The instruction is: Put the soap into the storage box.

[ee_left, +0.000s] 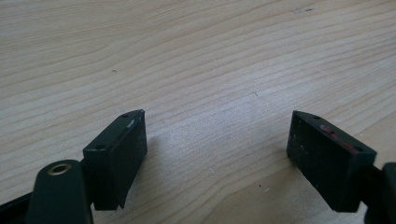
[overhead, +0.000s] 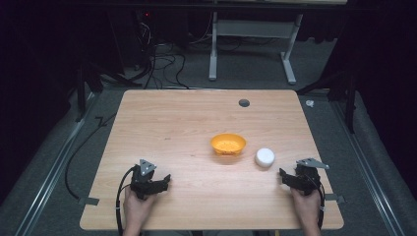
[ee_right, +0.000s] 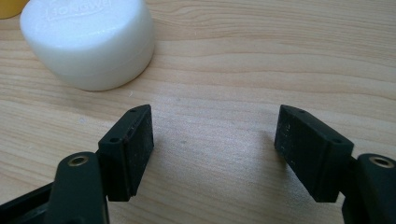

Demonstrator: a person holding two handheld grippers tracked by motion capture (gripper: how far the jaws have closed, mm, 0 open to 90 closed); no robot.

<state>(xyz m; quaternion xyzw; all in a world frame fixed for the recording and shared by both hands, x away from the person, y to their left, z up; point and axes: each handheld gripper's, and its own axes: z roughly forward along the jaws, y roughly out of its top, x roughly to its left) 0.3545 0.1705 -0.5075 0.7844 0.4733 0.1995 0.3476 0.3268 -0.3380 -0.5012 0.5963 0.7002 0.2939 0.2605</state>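
High view showed both grippers resting low on the desk [overhead: 162,123], jaws wide apart and empty. The white tub [overhead: 265,157] sat just beside the orange bowl [overhead: 228,143], and the right gripper [overhead: 295,178] was near the tub while the left gripper [overhead: 155,184] was well apart from it. Nothing looked started; I judged the next move a short reach by the right gripper toward the tub.

White tub [ee_right: 88,42] lettering blurred, top cut by edge, orange bowl [ee_right: 8,7] cropped to 1 corner sliver
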